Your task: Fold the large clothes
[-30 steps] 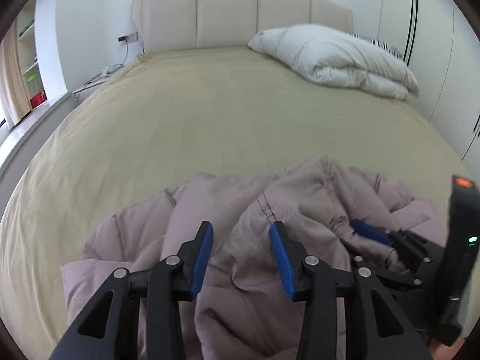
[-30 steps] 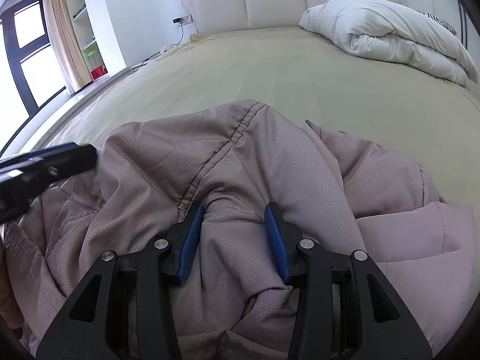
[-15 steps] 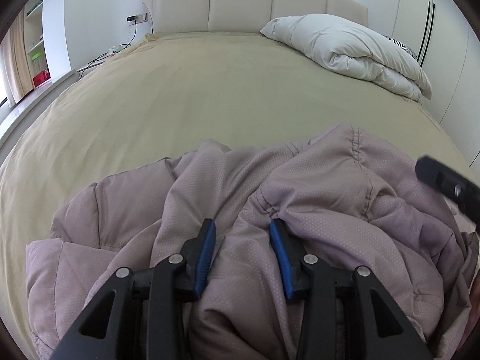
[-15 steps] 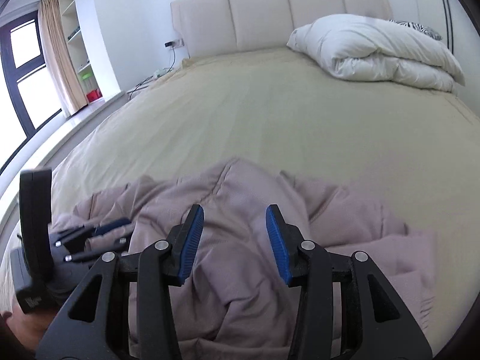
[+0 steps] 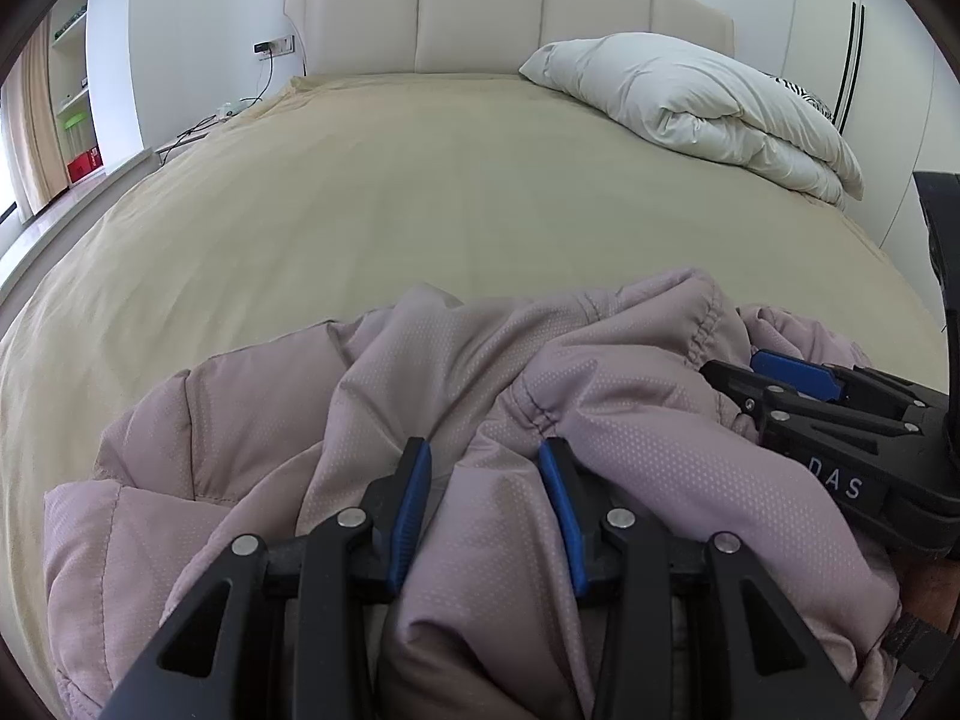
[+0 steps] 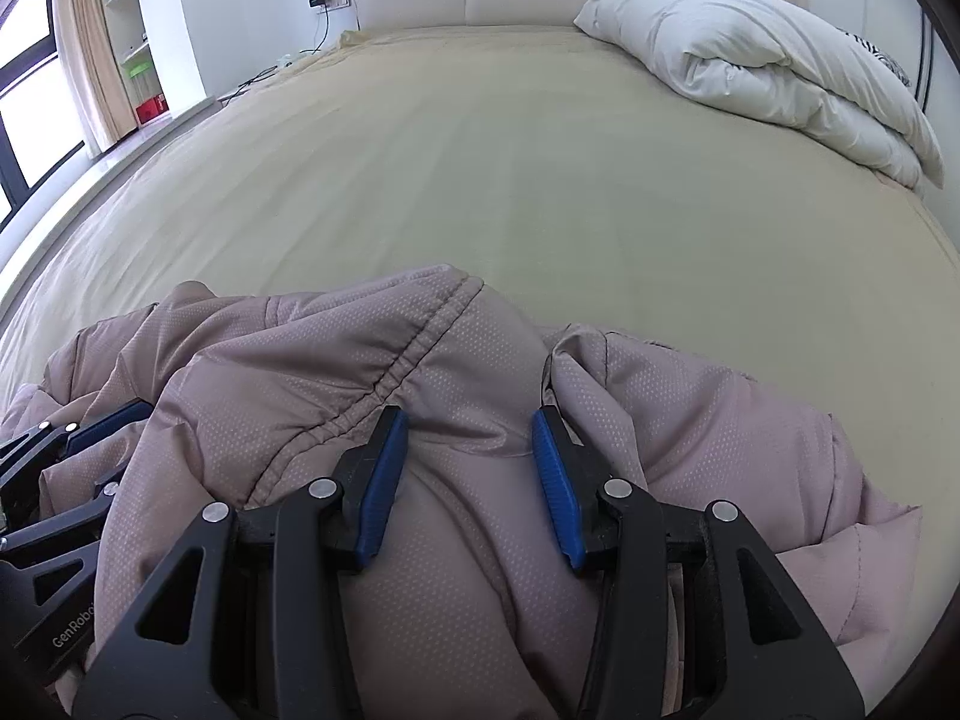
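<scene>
A mauve quilted puffer jacket (image 5: 420,396) lies crumpled on the near part of the beige bed (image 5: 420,210). My left gripper (image 5: 483,450) points down into it, and a thick fold of fabric bulges between its blue pads (image 5: 414,492). The right gripper (image 6: 471,420) stands just to its right, shut on another bunch of the jacket (image 6: 300,360) beside a gathered seam. Each tool shows in the other's view: the right gripper (image 5: 780,372) at the left wrist view's right edge, the left gripper (image 6: 90,426) at the right wrist view's left edge.
A folded white duvet (image 5: 690,102) lies at the far right of the bed, below the cream headboard (image 5: 480,18). White wardrobe doors (image 5: 840,60) stand on the right. Shelves and a curtain (image 6: 108,48) line the left wall by a window.
The left gripper sank lower into the jacket. The right gripper swung away from the left one, then came back close beside it, and the fabric between them bunched up.
</scene>
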Motion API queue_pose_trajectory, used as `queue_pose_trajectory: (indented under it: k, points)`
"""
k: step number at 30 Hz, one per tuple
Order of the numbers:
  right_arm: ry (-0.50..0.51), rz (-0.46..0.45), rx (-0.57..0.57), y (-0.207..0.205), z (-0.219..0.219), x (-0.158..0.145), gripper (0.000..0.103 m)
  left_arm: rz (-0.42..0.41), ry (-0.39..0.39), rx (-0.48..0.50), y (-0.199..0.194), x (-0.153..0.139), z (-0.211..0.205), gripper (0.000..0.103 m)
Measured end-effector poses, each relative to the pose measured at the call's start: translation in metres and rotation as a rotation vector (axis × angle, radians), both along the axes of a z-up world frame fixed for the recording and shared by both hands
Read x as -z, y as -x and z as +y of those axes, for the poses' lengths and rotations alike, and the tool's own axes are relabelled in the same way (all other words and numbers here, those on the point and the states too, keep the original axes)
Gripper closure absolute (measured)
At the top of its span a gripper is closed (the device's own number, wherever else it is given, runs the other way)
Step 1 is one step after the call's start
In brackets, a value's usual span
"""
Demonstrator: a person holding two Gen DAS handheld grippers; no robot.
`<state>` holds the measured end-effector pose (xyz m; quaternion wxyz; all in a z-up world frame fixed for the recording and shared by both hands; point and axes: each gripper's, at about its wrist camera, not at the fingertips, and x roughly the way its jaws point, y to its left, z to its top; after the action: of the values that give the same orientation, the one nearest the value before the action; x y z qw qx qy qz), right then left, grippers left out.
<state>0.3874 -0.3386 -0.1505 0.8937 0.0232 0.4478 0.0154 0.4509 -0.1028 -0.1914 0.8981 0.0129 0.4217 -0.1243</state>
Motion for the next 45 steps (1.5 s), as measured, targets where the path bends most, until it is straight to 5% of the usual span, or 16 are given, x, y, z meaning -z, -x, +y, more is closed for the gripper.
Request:
queue_pose_trajectory:
  k: [2, 4, 6, 8, 9, 16, 26, 34, 37, 45]
  points:
    - [-0.06, -0.01, 0.009, 0.013, -0.013, -0.018, 0.06, 0.039, 0.053, 0.01, 0.004, -0.013, 0.01, 0.061]
    - [-0.216, -0.118, 0.056, 0.051, -0.039, -0.053, 0.059, 0.056, 0.122, -0.01, 0.021, -0.035, 0.031, 0.059]
    - [-0.34, -0.225, 0.043, 0.098, -0.057, -0.079, 0.029, -0.007, 0.133, -0.028, 0.055, -0.061, 0.054, 0.049]
    - [-0.349, -0.294, 0.055, 0.151, -0.071, -0.094, 0.022, -0.068, 0.133, -0.048, 0.096, -0.083, 0.08, 0.033]
    - [-0.343, -0.3, 0.047, 0.175, -0.076, -0.098, 0.022, -0.081, 0.129, -0.051, 0.117, -0.091, 0.092, 0.033]
    - [-0.345, -0.232, 0.093, 0.332, -0.11, -0.092, 0.022, -0.094, 0.055, -0.088, 0.261, -0.107, 0.173, 0.032]
    - [-0.289, -0.13, 0.179, 0.524, -0.141, -0.062, 0.022, 0.062, 0.066, -0.142, 0.424, -0.076, 0.241, 0.031]
    - [-0.334, -0.031, 0.295, 0.607, -0.174, -0.034, 0.022, -0.006, 0.015, -0.334, 0.478, -0.1, 0.306, 0.026]
    - [-0.339, 0.017, 0.275, 0.617, -0.175, -0.026, 0.022, -0.002, -0.058, -0.294, 0.485, -0.102, 0.303, 0.015]
    - [-0.399, 0.061, 0.279, 0.636, -0.183, -0.015, 0.022, 0.185, 0.035, -0.154, 0.491, -0.047, 0.252, 0.015]
